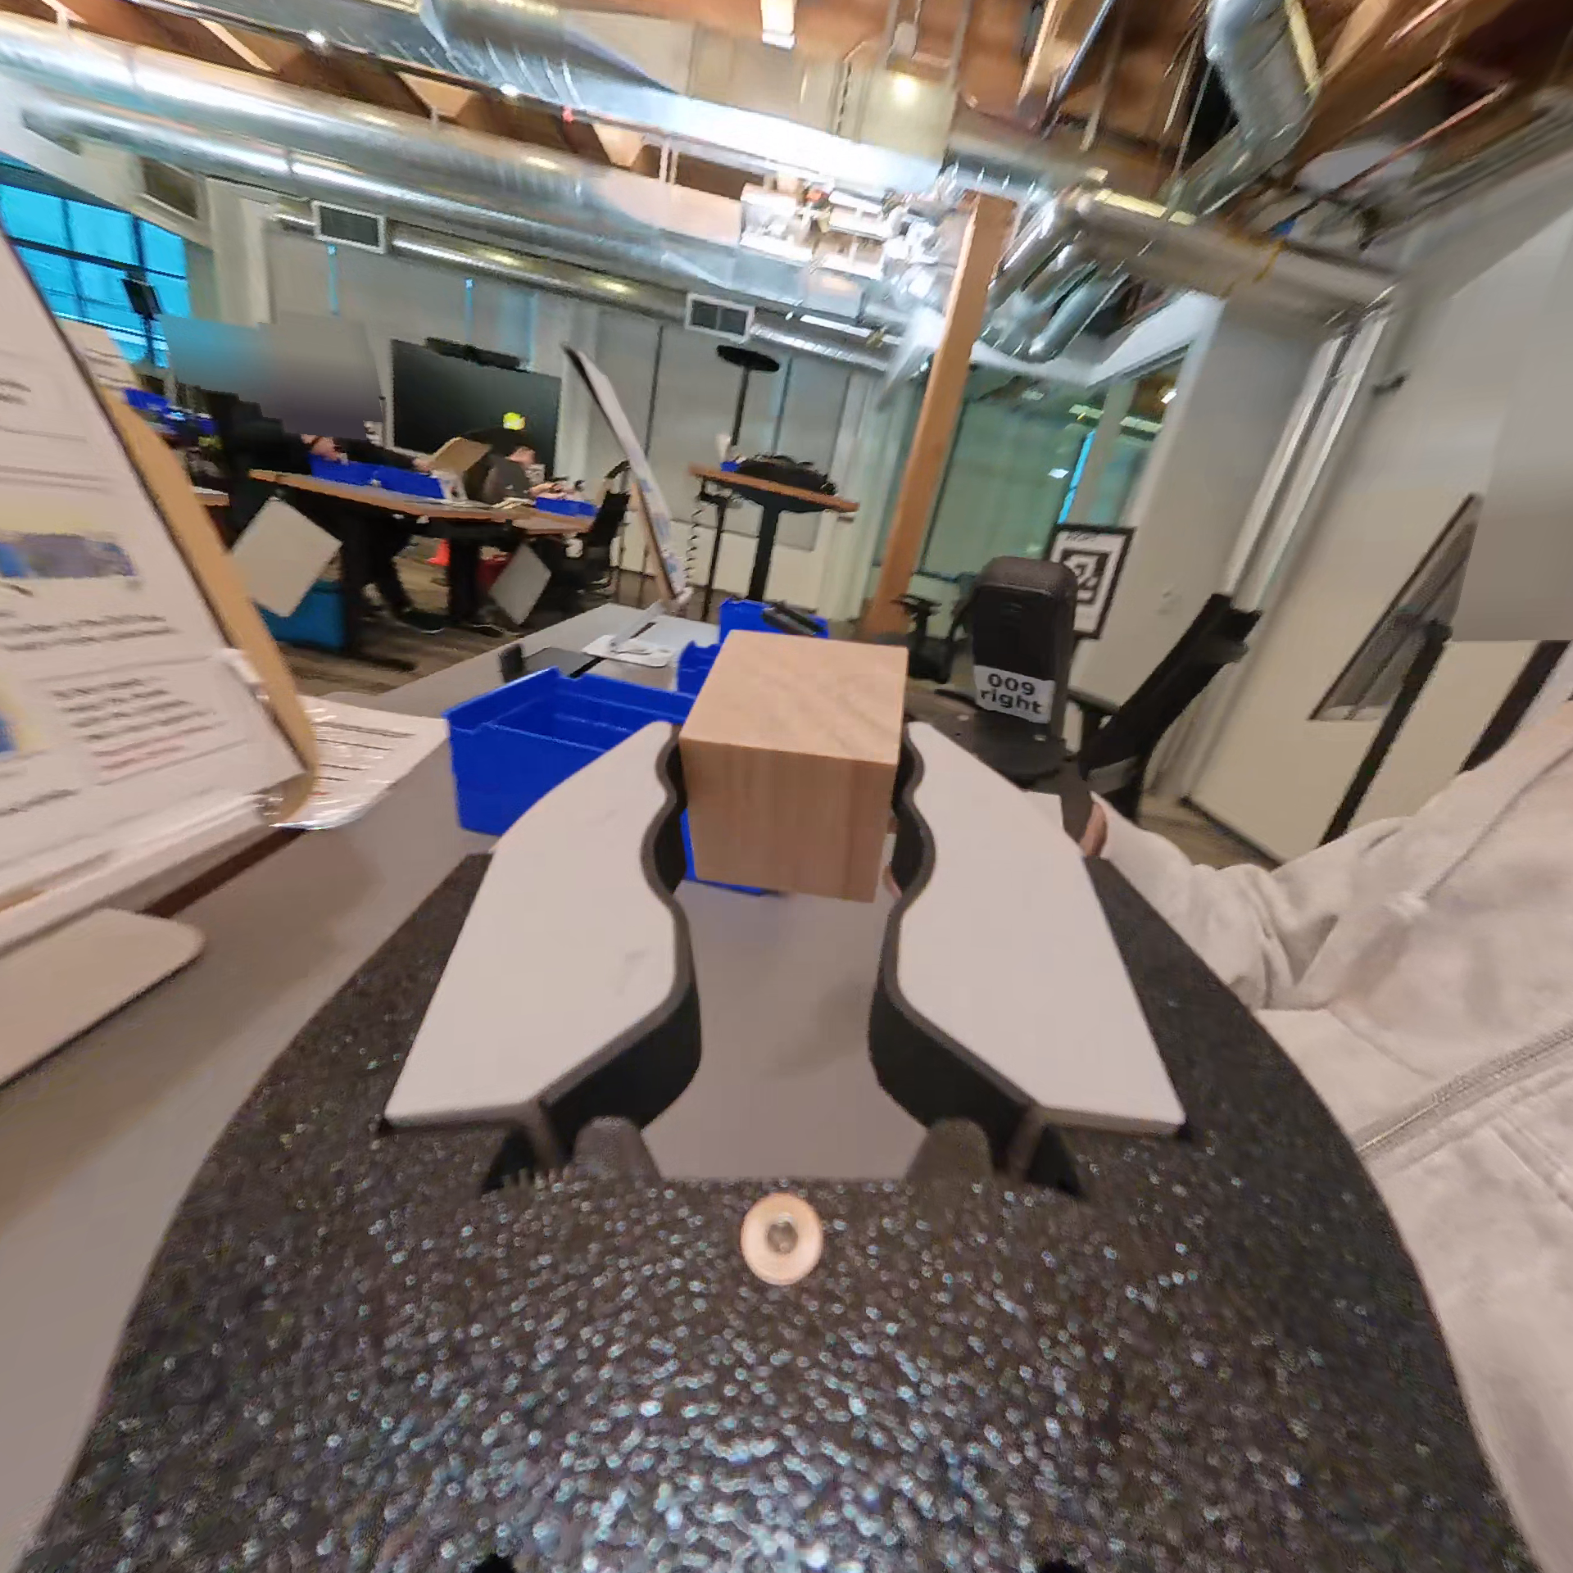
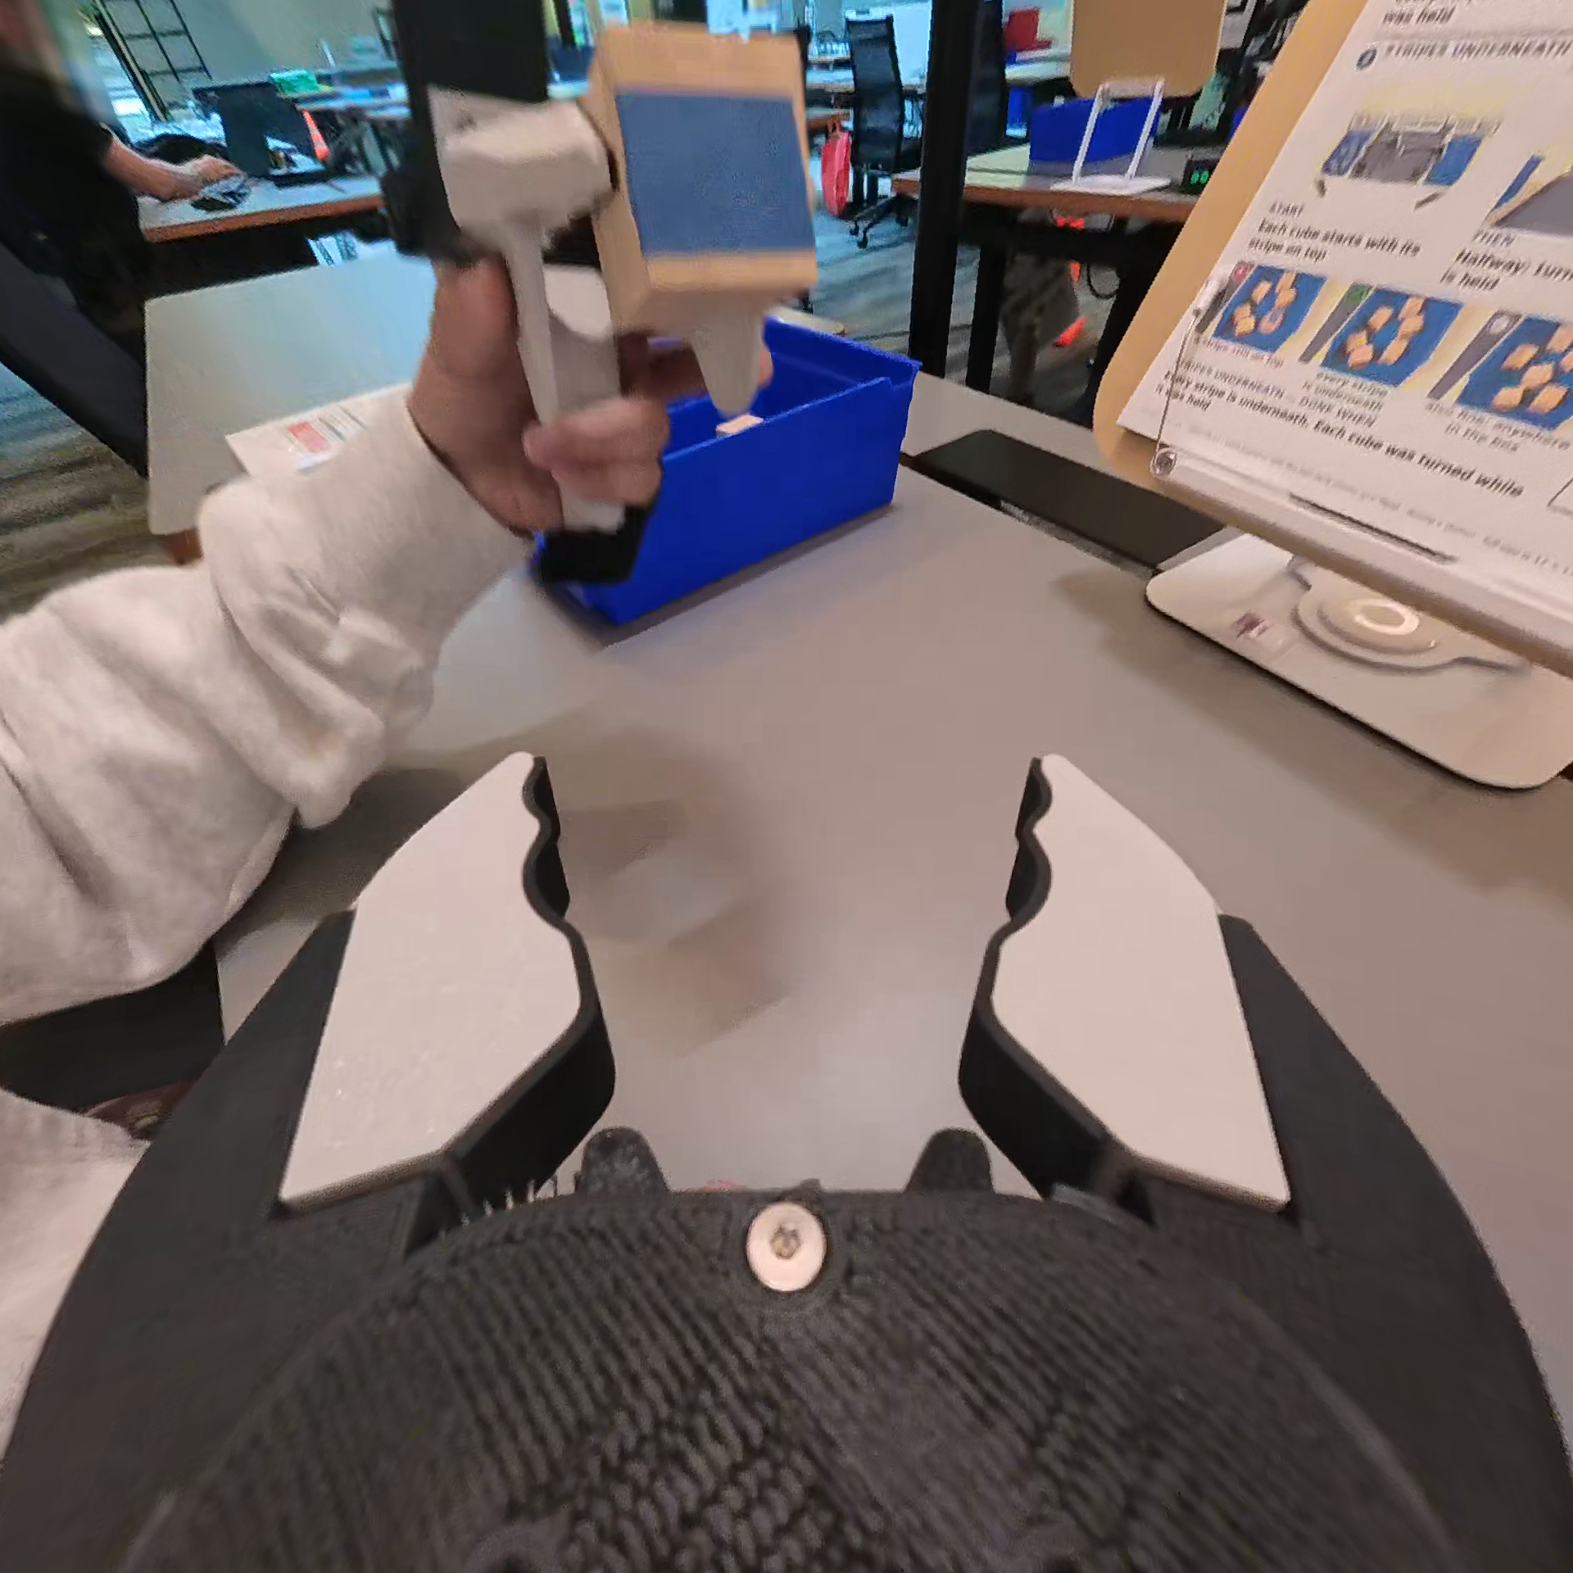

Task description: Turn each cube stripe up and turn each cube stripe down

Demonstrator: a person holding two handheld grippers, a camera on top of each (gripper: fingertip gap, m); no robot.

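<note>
My left gripper (image 1: 787, 753) is shut on a plain wooden cube (image 1: 792, 766), held in the air above the table; no stripe shows on the faces seen in the left wrist view. In the right wrist view the same left gripper (image 2: 621, 238) holds the cube (image 2: 715, 170) up at the top left, its blue-striped face turned toward this camera. My right gripper (image 2: 787, 800) is open and empty, low over the grey table (image 2: 851, 681). A blue bin (image 2: 766, 485) stands behind, with a bit of another wooden cube (image 2: 736, 423) showing inside.
A tilted instruction board (image 2: 1362, 298) on a white stand (image 2: 1362, 647) is at the right, with a black flat device (image 2: 1064, 494) beside it. Blue bins (image 1: 553, 740) sit behind the held cube. A person's white sleeve (image 2: 213, 681) reaches in from the left.
</note>
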